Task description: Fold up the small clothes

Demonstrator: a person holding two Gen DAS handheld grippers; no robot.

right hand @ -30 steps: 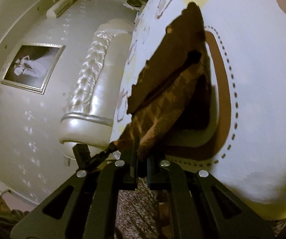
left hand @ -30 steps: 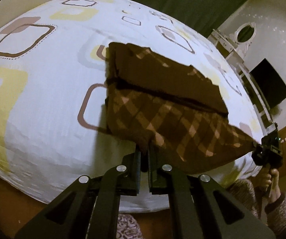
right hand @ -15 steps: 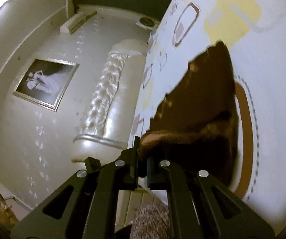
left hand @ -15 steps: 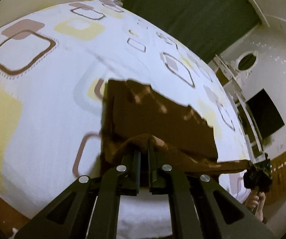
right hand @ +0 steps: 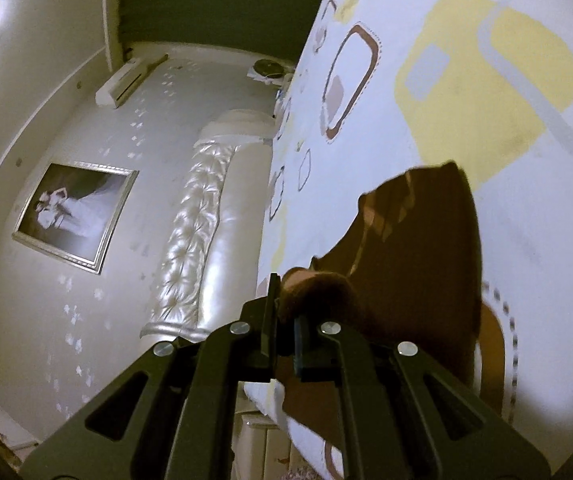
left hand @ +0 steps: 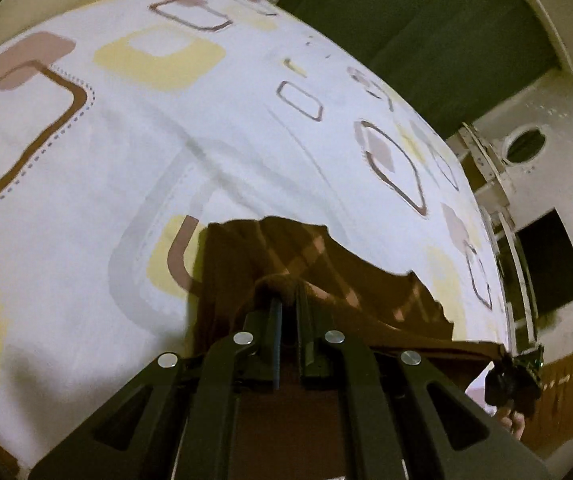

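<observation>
The left gripper (left hand: 288, 300) has its jaws pressed nearly together, pinching a bunched fold of the brown garment (left hand: 326, 276) at their tips. The right gripper (right hand: 284, 312) likewise pinches a rounded wad of the same cloth (right hand: 414, 248) between its narrow jaws. In the left wrist view the right gripper (left hand: 512, 376) shows at the far right, with the garment's lifted edge stretched taut between the two grippers. The rest of the garment, brown with a faint pink check, lies spread on the bed (left hand: 134, 128), partly doubled over itself under the raised edge. The bed's cover is white, printed with yellow, brown and grey rounded squares. Beyond it stand a dark green curtain (left hand: 426, 40) and a white shelf unit (left hand: 486, 168). The right wrist view shows a tufted pale headboard (right hand: 202, 216), a framed picture (right hand: 74, 216) and a wall air conditioner (right hand: 126, 84).
</observation>
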